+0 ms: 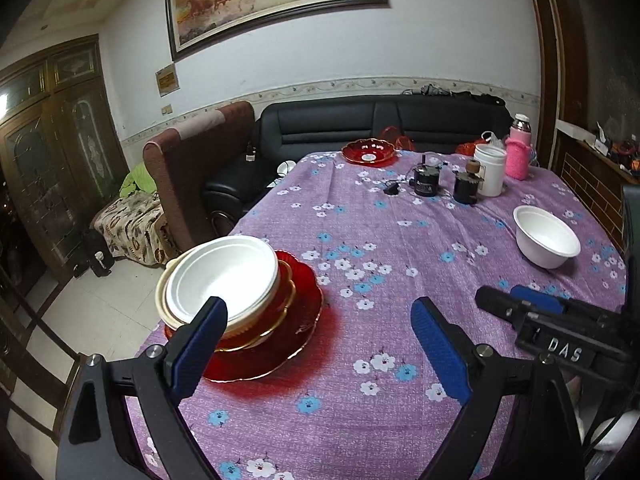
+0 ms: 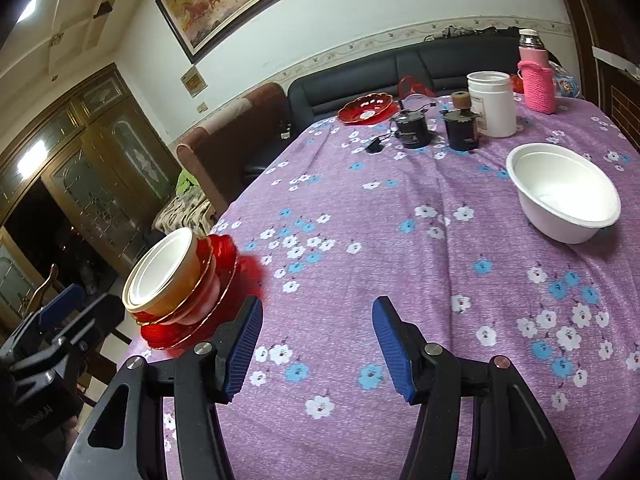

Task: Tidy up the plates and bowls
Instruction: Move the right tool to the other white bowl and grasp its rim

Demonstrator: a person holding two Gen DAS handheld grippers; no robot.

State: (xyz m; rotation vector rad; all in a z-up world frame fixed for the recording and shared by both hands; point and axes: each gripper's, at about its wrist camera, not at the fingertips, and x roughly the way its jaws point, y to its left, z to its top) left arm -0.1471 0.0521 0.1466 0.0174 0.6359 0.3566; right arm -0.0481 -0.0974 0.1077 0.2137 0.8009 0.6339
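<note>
Both grippers — left [image 1: 316,344], right [image 2: 318,346] — agape, empty, above floral tablecloth [image 2: 360,216]

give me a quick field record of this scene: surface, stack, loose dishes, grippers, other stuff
surface: table with purple floral cloth
stack: white bowls nested on red plates, near the table's left edge
loose bowl: single white bowl on the right side, upright, empty
loose plate: red dish at the far end
left gripper: open, holding nothing
right gripper: open, holding nothing
other items: white jar, pink-sleeved flask, two dark small devices
</note>
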